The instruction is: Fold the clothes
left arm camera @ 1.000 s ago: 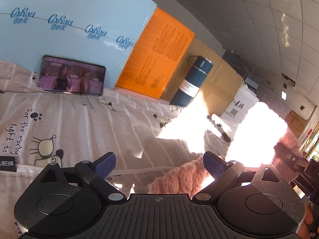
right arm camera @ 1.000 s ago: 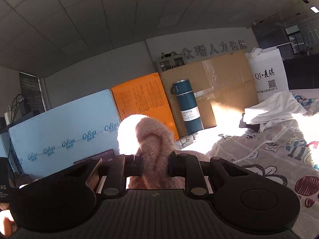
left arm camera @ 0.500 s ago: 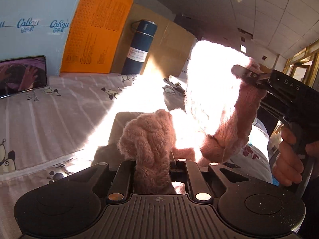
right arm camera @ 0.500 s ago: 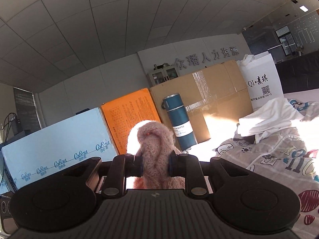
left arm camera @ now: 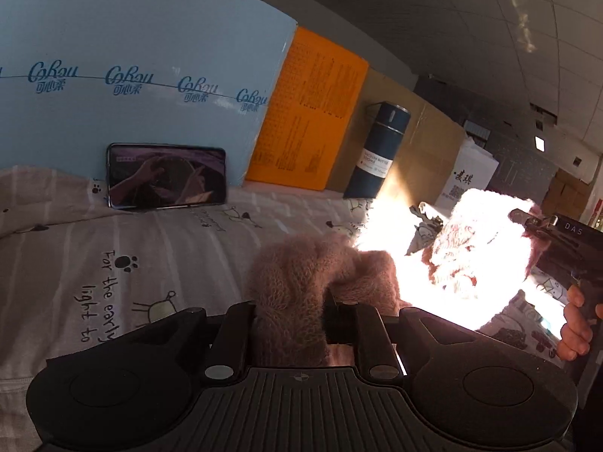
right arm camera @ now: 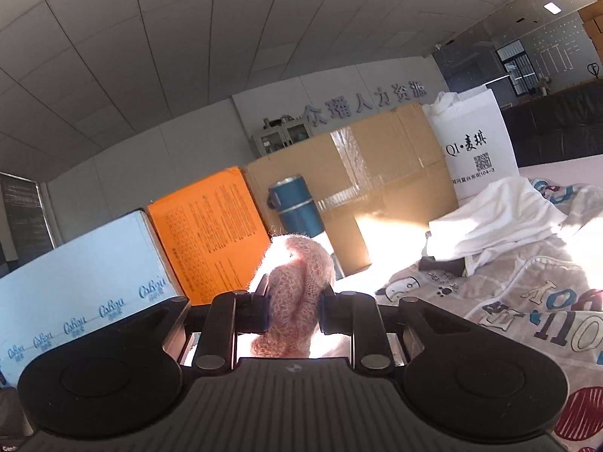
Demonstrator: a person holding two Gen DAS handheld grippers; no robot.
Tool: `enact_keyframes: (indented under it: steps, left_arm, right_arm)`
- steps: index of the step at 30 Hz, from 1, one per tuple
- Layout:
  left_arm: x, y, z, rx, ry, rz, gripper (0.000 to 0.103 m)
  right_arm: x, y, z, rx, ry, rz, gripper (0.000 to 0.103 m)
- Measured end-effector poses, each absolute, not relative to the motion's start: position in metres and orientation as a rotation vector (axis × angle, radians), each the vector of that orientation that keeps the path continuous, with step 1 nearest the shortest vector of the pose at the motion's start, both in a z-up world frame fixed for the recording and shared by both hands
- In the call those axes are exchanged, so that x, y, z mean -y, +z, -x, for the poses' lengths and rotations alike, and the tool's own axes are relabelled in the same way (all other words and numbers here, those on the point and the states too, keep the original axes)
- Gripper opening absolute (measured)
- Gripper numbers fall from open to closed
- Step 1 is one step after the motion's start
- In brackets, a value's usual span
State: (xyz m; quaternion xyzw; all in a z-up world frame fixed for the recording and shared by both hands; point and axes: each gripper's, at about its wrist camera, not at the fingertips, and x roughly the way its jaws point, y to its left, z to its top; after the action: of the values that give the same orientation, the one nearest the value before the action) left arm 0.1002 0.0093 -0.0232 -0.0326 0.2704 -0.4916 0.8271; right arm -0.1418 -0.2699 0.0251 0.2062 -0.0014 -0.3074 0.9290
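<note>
**Pink knit gathered between two grippers above the printed sheet**

Fuzzy pink wool is filling the near foreground of both wrist views. The left gripper [left arm camera: 292,310] is clamping a thick bunch of the pink sweater [left arm camera: 301,282] between its jaws, and the knit is bulging up and over the fingers. The right gripper [right arm camera: 294,312] is pinching another bunch of the same garment, its jaws easing slightly apart while the wool is sitting between the pads; from the left view it is appearing at the right edge, gripped by a hand [left arm camera: 576,331]. The sweater is hanging between the two tools over the bedsheet [left arm camera: 113,263], probably so that two corners or shoulders are being held apart and the cloth can be drawn out flat before a fold.

Further off on the left, a phone [left arm camera: 166,177] is leaning against the blue box [left arm camera: 132,56], propped where its screen is facing the worker. Beside it are standing an orange box [left arm camera: 309,113], a dark blue flask [left arm camera: 377,154] and a cardboard box [right arm camera: 377,165]. Far right, a white garment [right arm camera: 497,218] is lying crumpled on the sheet below a white bag [right arm camera: 471,143], seemingly awaiting folding.
</note>
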Motion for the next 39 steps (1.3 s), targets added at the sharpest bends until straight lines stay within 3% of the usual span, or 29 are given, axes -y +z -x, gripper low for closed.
enact_keyframes:
  steps: [5, 7, 9, 11, 15, 21, 26, 30, 32, 35, 37, 39]
  left_arm:
    - [-0.006, -0.028, -0.1, -0.568, -1.047, 0.055, 0.02]
    - [-0.003, -0.03, -0.104, -0.577, -1.041, 0.068, 0.026]
    - [-0.004, -0.031, -0.105, -0.569, -1.026, 0.078, 0.043]
    - [-0.005, -0.032, -0.106, -0.562, -1.01, 0.088, 0.053]
    - [-0.013, -0.031, -0.112, -0.538, -0.966, 0.157, 0.086]
    - [-0.014, -0.034, -0.119, -0.559, -0.962, 0.178, 0.09]
    - [-0.007, -0.039, -0.122, -0.604, -0.973, 0.154, 0.09]
    - [-0.005, -0.042, -0.123, -0.63, -0.972, 0.146, 0.09]
    - [-0.004, -0.043, -0.124, -0.637, -0.974, 0.143, 0.09]
    - [-0.003, -0.043, -0.125, -0.645, -0.977, 0.139, 0.09]
    - [-0.002, -0.044, -0.125, -0.652, -0.982, 0.136, 0.09]
    - [-0.001, -0.044, -0.125, -0.662, -0.997, 0.13, 0.09]
  right_arm:
    - [0.274, 0.017, 0.144, 0.015, -0.753, -0.343, 0.047]
    - [0.276, 0.018, 0.144, 0.025, -0.759, -0.298, 0.07]
    - [0.272, 0.019, 0.143, 0.011, -0.701, -0.266, 0.088]
    - [0.27, 0.018, 0.135, -0.053, -0.567, -0.265, 0.091]
    - [0.253, 0.011, 0.114, -0.228, -0.282, -0.243, 0.1]
    - [0.229, -0.012, 0.075, -0.459, -0.301, -0.064, 0.1]
    - [0.249, -0.021, 0.075, -0.481, -0.372, -0.146, 0.1]
    - [0.261, -0.023, 0.079, -0.48, -0.419, -0.2, 0.096]
    - [0.262, -0.023, 0.08, -0.485, -0.439, -0.196, 0.086]
    - [0.265, -0.024, 0.08, -0.494, -0.48, -0.196, 0.058]
    - [0.271, -0.025, 0.081, -0.498, -0.528, -0.213, 0.034]
    - [0.279, -0.025, 0.085, -0.476, -0.551, -0.258, 0.023]
